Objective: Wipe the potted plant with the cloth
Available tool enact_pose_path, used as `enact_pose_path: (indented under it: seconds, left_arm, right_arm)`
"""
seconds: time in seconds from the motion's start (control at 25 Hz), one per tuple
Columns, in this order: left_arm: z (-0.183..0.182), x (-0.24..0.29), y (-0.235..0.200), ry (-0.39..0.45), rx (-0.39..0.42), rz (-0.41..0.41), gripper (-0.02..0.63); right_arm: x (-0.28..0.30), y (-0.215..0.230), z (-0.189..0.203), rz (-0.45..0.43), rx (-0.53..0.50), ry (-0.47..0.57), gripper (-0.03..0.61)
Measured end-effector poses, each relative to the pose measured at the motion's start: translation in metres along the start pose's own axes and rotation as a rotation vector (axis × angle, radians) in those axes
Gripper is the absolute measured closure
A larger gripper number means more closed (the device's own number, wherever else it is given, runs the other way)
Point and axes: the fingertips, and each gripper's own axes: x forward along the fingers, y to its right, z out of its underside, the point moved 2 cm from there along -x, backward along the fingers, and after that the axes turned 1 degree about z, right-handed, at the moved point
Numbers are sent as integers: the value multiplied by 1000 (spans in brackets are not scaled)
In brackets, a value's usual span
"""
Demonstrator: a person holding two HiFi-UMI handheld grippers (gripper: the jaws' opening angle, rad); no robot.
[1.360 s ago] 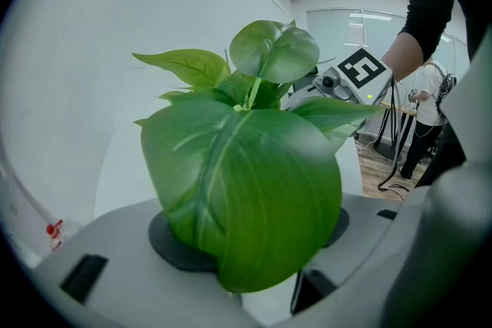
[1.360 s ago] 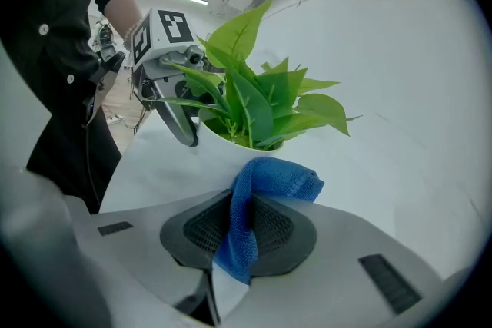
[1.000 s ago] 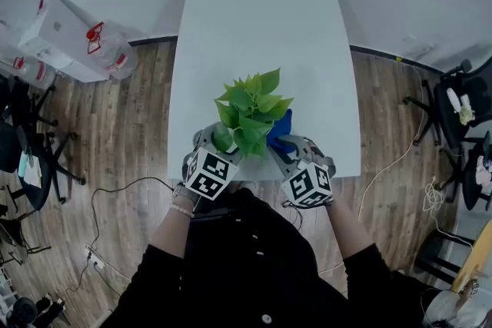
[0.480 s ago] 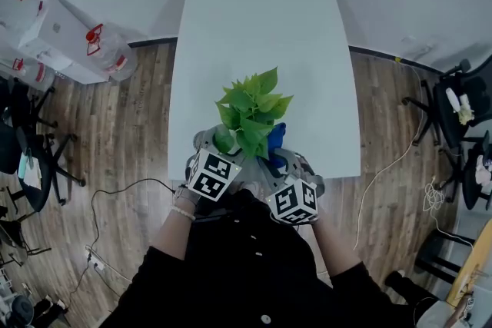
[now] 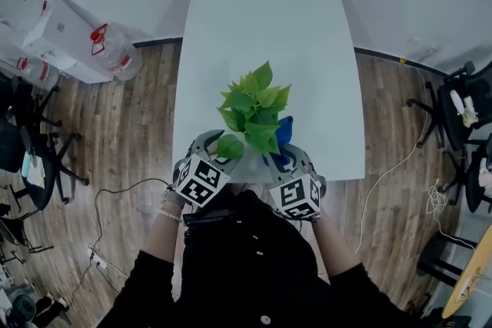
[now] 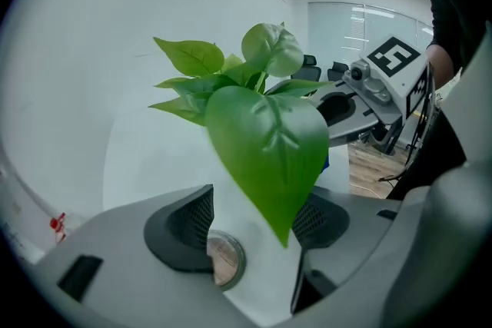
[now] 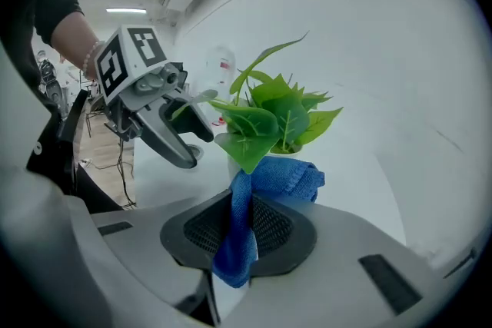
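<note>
Jaws of right gripper (image 7: pixel 242 223) pinch nubby cloth (image 7: pixel 283 177); left gripper (image 6: pixel 257 220) gapes around waxy leaf (image 6: pixel 265 138).

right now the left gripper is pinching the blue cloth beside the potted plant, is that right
No, it is the right gripper that is pinching the blue cloth beside the potted plant; the right gripper view shows it. The left gripper has its jaws apart, with no cloth.

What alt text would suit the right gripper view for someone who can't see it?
The right claw is clamped on a blue cloth, whose bunched end sits just below the leaves of a green potted plant on a white table. At the left, the left claw, topped by a black-and-white marker cube, points at the plant with its jaws apart.
</note>
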Motion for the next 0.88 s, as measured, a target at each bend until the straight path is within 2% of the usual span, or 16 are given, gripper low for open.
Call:
enact_pose_path:
  seconds: [0.28,0.48,0.68,0.88]
  left_arm:
    - [8,-7,-19,-1,-4,-32,338]
    - [6,-6,-41,-7,23,-35,337]
    - [24,-3,-54,-80,82,-18,337]
    - [15,3,-59,-55,70,-26,336]
  right_arm:
    - [10,26,-1,37,14,-10,491]
    - [24,39,-8,42,5,-10,489]
    - [38,52,-16,38,-22,-8,490]
    - [46,64,-18,19,-84,5,491]
